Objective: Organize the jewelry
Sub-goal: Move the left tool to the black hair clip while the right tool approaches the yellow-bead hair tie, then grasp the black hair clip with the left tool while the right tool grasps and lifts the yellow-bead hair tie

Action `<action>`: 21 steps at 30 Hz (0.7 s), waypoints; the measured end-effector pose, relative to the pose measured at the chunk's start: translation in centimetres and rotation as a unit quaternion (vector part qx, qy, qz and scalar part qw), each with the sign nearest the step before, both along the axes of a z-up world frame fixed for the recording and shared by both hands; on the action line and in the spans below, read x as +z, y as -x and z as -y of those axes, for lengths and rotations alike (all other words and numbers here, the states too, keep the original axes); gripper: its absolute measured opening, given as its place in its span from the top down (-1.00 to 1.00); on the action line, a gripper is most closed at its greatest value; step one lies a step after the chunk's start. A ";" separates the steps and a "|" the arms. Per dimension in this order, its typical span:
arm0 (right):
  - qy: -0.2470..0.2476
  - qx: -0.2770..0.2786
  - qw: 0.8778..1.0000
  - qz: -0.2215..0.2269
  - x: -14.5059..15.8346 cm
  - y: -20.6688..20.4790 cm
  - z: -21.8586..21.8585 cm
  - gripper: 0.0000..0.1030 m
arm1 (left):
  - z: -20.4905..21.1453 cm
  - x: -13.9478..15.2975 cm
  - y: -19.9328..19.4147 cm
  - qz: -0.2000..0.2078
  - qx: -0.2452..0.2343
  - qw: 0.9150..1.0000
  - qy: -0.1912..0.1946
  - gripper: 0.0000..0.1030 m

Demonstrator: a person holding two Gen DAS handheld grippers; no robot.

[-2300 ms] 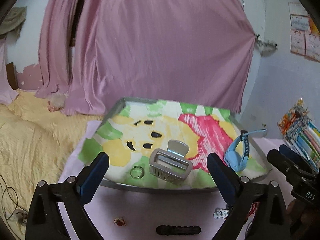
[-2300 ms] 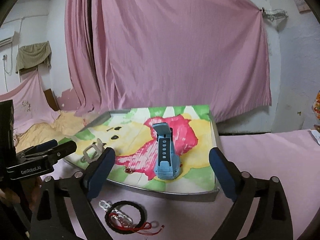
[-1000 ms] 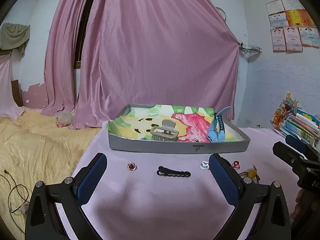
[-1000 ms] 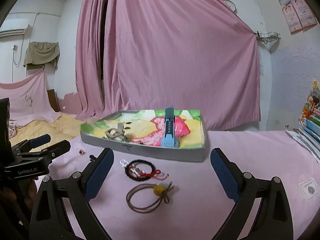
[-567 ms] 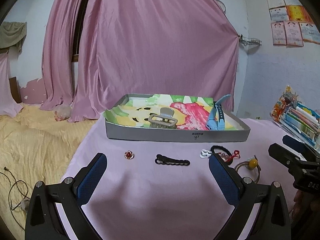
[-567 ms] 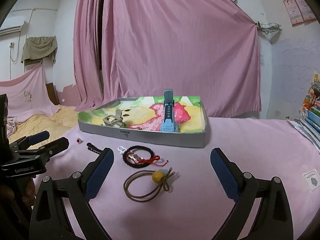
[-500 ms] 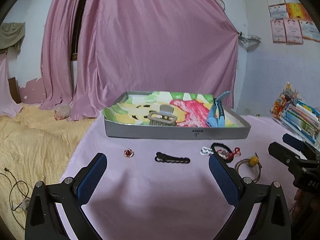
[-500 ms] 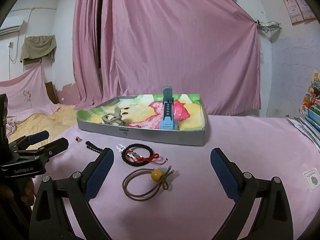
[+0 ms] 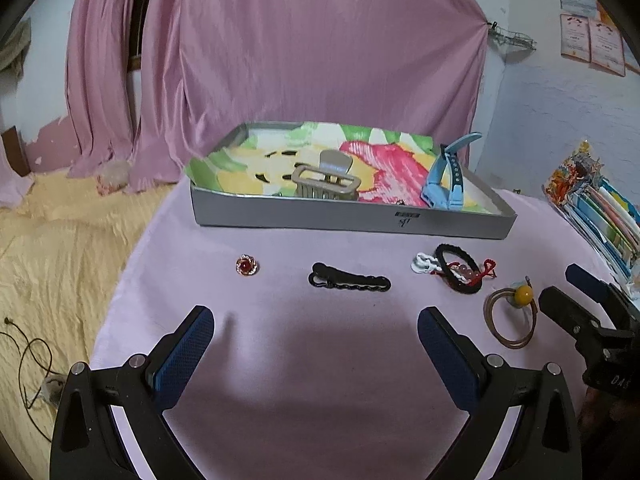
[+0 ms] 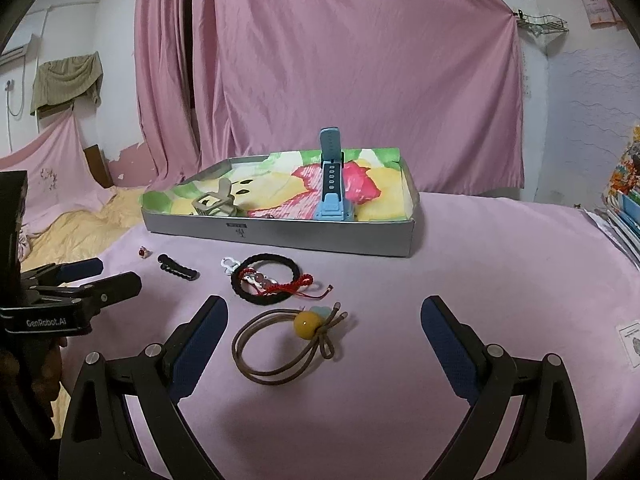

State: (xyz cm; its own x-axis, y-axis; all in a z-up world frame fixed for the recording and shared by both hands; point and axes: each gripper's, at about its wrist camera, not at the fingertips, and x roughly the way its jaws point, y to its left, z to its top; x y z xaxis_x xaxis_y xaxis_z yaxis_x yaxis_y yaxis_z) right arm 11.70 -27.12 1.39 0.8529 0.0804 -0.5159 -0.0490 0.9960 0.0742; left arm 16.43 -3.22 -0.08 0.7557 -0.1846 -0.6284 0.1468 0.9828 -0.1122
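Observation:
A grey tray (image 9: 352,220) (image 10: 280,236) lined with a flowered cloth holds a grey claw clip (image 9: 325,182) (image 10: 214,200) and a blue watch (image 9: 446,182) (image 10: 332,188). In front of it on the pink cloth lie a red stone ring (image 9: 246,266) (image 10: 143,252), a black wavy hair clip (image 9: 349,281) (image 10: 178,267), a black band with red cord bracelet (image 9: 460,273) (image 10: 268,278), and a brown hair tie with a yellow bead (image 9: 510,316) (image 10: 288,340). My left gripper (image 9: 316,322) hovers open before the black clip. My right gripper (image 10: 324,320) is open around the brown tie.
A stack of colourful books (image 9: 600,208) sits at the table's right edge. A yellow bedspread (image 9: 60,248) lies left of the table, with a pink curtain (image 9: 312,48) behind. A small white card (image 10: 630,340) lies on the cloth at the right.
Both grippers have drawn back from the tray toward the table's near side, then tilted down and moved a little closer to the loose pieces. Both stayed open and hold nothing.

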 end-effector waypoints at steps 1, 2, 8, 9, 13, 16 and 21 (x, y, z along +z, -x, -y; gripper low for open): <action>0.001 -0.001 1.000 -0.002 0.0 -0.1 0.0 -0.85 | 0.0 0.0 -0.2 -0.005 -0.001 1.000 0.002 -0.99; 0.001 -0.002 1.000 -0.007 -0.1 -0.3 0.0 -0.85 | 0.0 -0.1 -0.3 -0.010 -0.002 1.000 0.003 -0.99; -0.003 -0.004 0.999 -0.035 -0.5 -1.1 0.0 -0.82 | 0.3 -0.1 -1.0 -0.024 -0.010 1.000 0.011 -0.98; -0.002 -0.004 0.999 -0.042 -0.6 -1.3 -0.1 -0.81 | 0.4 -0.1 -1.1 -0.027 -0.012 0.999 0.014 -0.98; 0.000 0.000 0.998 -0.065 -1.0 -2.0 -0.4 -0.60 | 0.7 0.0 -1.8 -0.039 -0.015 0.999 0.018 -0.85; -0.002 0.004 0.997 -0.076 -1.2 -2.3 -0.5 -0.48 | 0.8 0.0 -2.4 -0.048 -0.017 0.998 0.023 -0.71; 0.001 0.012 0.996 -0.087 -1.6 -2.6 -0.7 -0.20 | 0.8 -0.1 -3.7 -0.068 -0.015 0.997 0.033 -0.45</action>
State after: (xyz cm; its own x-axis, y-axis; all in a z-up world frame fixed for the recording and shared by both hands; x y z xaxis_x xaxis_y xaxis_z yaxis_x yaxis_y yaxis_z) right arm 14.28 -26.38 -0.21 0.7477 0.0981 -0.6567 -0.0596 0.9949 0.0809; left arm 20.16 -4.02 -0.23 0.6574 -0.2495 -0.7111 0.1544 0.9682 -0.1970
